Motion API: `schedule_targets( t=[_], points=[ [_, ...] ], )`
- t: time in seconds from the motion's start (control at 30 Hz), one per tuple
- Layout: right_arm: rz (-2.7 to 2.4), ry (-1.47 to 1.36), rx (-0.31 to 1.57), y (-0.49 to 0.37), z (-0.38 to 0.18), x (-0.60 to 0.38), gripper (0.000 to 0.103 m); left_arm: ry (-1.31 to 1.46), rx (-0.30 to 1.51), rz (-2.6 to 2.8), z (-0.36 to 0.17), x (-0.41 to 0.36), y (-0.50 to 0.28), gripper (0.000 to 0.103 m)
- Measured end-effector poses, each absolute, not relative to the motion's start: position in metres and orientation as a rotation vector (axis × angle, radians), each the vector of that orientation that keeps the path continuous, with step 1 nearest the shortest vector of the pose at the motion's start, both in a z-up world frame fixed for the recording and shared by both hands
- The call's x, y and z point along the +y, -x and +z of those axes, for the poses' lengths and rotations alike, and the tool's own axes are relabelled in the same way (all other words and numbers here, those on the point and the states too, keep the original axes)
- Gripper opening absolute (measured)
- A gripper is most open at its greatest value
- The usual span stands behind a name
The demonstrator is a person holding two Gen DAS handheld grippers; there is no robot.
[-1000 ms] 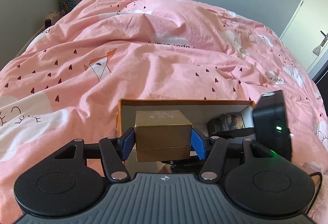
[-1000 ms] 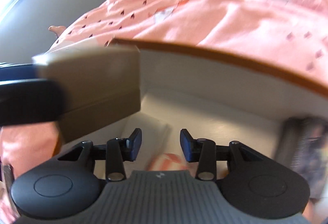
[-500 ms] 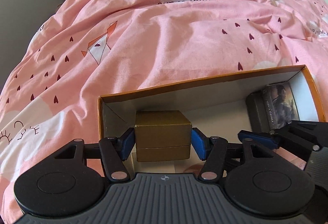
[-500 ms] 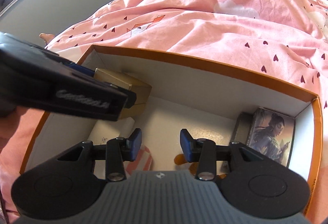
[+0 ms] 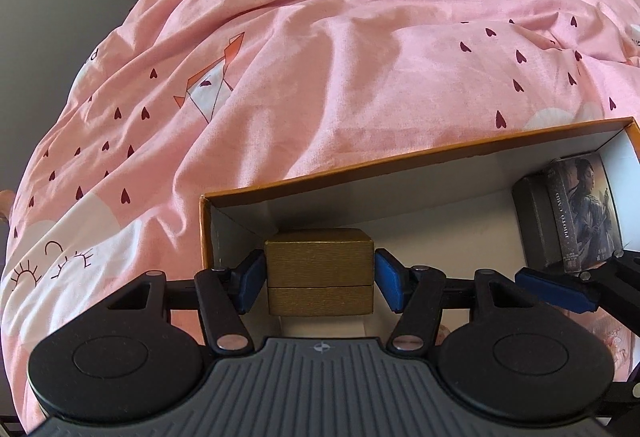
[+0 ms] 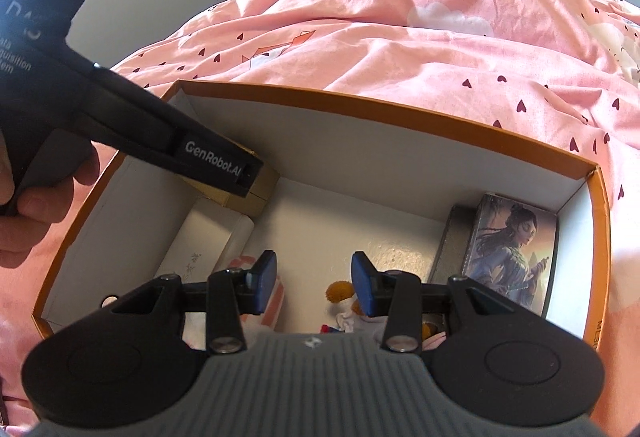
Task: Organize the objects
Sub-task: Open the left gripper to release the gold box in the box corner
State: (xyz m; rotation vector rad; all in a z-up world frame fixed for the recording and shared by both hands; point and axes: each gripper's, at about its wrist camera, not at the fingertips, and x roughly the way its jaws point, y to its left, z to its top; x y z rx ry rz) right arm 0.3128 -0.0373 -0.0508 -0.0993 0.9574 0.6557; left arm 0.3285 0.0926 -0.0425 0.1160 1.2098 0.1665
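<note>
Small box [image 5: 319, 271] in storage box [image 5: 420, 163] corner

You had the gold box [image 5: 320, 269], a small two-part cube with a seam around its lower half, sitting upright in the far left corner of the orange-rimmed box [image 5: 400, 165]. At that box's far right end the photo card pack [image 6: 512, 257] stood upright against a dark grey case [image 6: 452, 241].

A bed covered by a rumpled pink duvet [image 5: 360, 69] printed with small dark hearts, white clouds and an origami bird. An open orange-rimmed cardboard box [image 6: 400, 109] with white inner walls rests directly on the duvet, near the bed's foot edge.
</note>
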Motion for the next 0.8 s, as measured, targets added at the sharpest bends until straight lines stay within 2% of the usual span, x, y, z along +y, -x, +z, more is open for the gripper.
schedule_targets(
  t=[0.27,0.5,0.8],
  points=[
    [0.656,0.104,0.947,-0.306,-0.043,-0.037,0.049,-0.175,1.164,0.155,-0.033,0.089,-0.317,0.07],
    [0.657,0.109,0.913,-0.288,-0.025,-0.039,0.049,-0.166,1.111,0.126,-0.012,0.085,-0.3,0.07],
    [0.639,0.074,0.836,-0.243,0.005,-0.061,0.049,-0.086,0.994,0.038,0.031,0.068,-0.238,0.07]
  ],
)
